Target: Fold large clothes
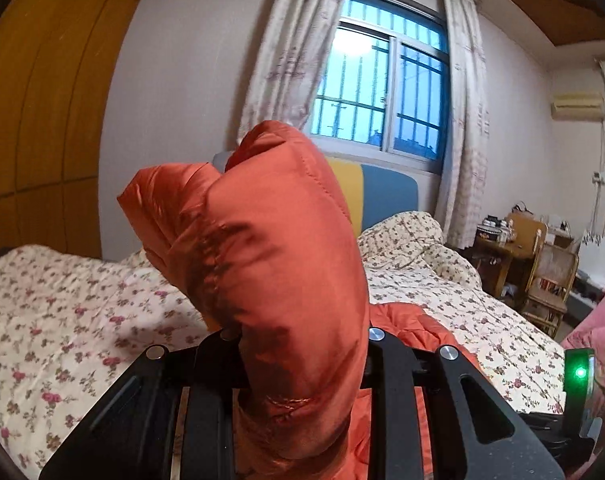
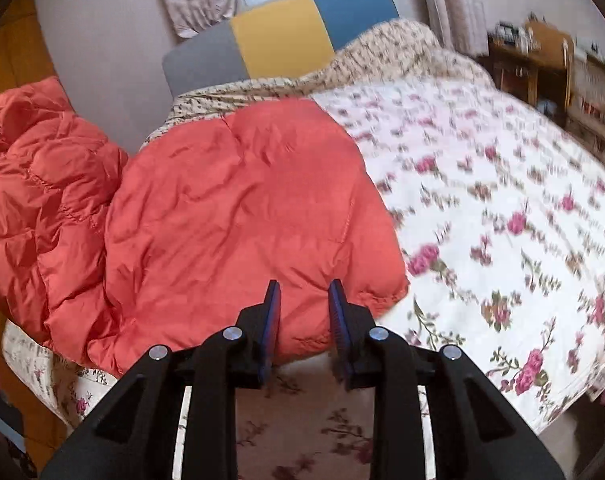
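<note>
An orange puffer jacket (image 2: 238,200) lies on the floral bed (image 2: 482,200), its body spread flat and another padded part (image 2: 34,184) lifted at the left. My left gripper (image 1: 298,360) is shut on a bunched part of the jacket (image 1: 270,240), which stands up in front of the camera and hides the fingertips. My right gripper (image 2: 304,304) is open and empty, its blue-padded fingers (image 2: 272,312) just above the jacket's near edge.
A grey, yellow and blue headboard (image 2: 278,36) stands at the back under a barred window (image 1: 382,80) with curtains. A wooden desk and chair (image 1: 538,264) stand to the right of the bed. A wooden wardrobe (image 1: 42,100) is at the left.
</note>
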The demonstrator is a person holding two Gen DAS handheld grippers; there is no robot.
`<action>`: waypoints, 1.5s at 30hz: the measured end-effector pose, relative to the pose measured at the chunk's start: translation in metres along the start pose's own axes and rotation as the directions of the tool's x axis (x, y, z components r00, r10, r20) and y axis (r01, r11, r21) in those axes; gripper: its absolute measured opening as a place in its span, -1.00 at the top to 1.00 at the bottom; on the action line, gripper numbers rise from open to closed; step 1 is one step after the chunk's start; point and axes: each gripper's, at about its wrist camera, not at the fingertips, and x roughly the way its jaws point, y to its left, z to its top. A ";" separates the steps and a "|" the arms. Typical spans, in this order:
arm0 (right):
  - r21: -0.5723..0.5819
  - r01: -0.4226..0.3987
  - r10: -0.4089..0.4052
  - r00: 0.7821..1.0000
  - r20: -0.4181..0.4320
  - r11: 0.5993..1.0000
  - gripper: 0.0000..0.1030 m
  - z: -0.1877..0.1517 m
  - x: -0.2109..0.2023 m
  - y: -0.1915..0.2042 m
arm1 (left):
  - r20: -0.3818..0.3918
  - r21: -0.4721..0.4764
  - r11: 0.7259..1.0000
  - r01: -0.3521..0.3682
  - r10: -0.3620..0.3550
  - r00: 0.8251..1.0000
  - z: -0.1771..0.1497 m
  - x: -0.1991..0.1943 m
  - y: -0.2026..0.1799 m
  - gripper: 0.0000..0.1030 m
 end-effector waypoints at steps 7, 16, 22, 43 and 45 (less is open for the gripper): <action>-0.001 -0.036 0.036 0.999 0.030 0.999 0.36 -0.005 -0.018 -0.013 | -0.008 0.064 0.997 0.050 -0.050 0.999 -0.003 0.015 -0.044 0.51; 0.099 -0.004 -0.002 0.999 0.054 0.995 0.33 -0.001 -0.039 -0.056 | -0.064 0.137 0.980 0.141 -0.133 0.989 -0.024 0.040 -0.091 0.44; 0.127 0.017 -0.024 0.998 0.053 0.992 0.32 -0.002 -0.048 -0.075 | -0.152 0.279 0.931 0.237 -0.201 0.968 -0.061 0.059 -0.131 0.31; 0.073 -0.098 0.084 0.982 0.169 0.993 0.32 0.028 -0.083 -0.053 | -0.304 0.282 0.881 0.380 -0.293 0.906 -0.128 0.082 -0.162 0.27; 0.045 -0.109 0.099 0.978 0.183 0.993 0.32 0.033 -0.087 -0.044 | -0.306 0.278 0.882 0.380 -0.294 0.905 -0.128 0.083 -0.163 0.27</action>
